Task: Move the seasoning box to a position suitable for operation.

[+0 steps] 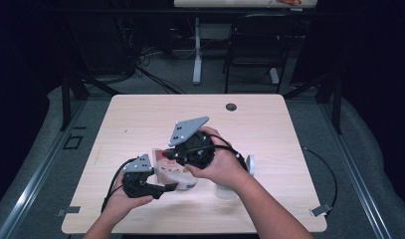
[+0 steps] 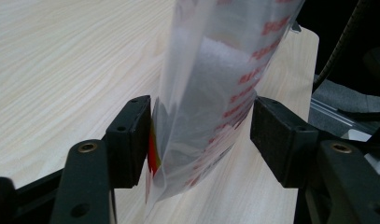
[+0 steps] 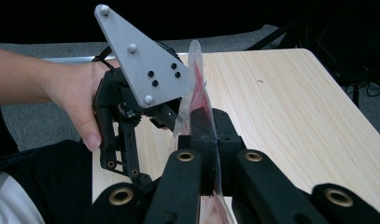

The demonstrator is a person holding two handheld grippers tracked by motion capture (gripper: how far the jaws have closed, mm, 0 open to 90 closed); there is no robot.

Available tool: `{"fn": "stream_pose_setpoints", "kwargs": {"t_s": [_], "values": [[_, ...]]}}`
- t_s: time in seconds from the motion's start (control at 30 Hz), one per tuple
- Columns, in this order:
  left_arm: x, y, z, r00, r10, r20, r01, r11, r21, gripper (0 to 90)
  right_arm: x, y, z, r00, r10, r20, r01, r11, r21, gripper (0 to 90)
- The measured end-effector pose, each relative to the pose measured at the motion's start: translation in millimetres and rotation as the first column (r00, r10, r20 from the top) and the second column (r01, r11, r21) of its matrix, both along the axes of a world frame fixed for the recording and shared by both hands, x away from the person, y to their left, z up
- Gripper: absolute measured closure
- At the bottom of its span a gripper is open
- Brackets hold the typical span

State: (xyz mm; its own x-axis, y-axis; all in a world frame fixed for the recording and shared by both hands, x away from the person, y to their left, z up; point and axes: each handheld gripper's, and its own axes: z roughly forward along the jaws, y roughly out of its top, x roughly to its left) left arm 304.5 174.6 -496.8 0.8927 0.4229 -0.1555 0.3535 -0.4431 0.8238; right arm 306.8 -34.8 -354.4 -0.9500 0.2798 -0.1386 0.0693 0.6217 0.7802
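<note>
A clear plastic bag with red print and white filling stands near the table's front middle. In the left gripper view the bag bulges between the two black pads, and both pads touch its sides, so my left gripper is shut on its lower body. From above, my left gripper points right into the bag. My right gripper is shut on the bag's thin upper edge, with the film pinched flat between its jaws. It reaches the bag from the right.
A clear container and a white cap lie just right of my right hand. The wooden table has a cable hole at the back. A chair and a desk leg stand on the floor beyond.
</note>
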Motion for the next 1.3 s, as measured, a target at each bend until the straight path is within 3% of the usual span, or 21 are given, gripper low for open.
{"fn": "stream_pose_setpoints", "kwargs": {"t_s": [0.37,0.7,1.0,1.3], "values": [[-2.6,0.9,-0.8,0.9997,-0.015,0.020,0.015,0.9999,-0.001,52.3,-0.5,-2.0,-0.4,1.0000,0.002,0.000,-0.002,1.000,0.001,90.0],[-2.8,1.8,0.4,0.9995,-0.031,0.004,0.031,0.9995,0.013,59.9,1.7,-6.4,-2.6,0.9998,0.007,-0.021,-0.006,1.000,0.016,90.0],[-3.8,2.5,4.5,0.9991,-0.042,0.005,0.042,0.9983,0.042,61.5,1.6,-11.0,-3.4,0.9997,0.003,-0.025,-0.003,1.000,0.025,89.8],[-3.6,1.7,9.6,0.9993,-0.034,0.015,0.032,0.9941,0.104,62.0,2.1,-17.0,-6.1,0.9996,-0.011,-0.027,0.012,1.000,0.020,89.5]]}}
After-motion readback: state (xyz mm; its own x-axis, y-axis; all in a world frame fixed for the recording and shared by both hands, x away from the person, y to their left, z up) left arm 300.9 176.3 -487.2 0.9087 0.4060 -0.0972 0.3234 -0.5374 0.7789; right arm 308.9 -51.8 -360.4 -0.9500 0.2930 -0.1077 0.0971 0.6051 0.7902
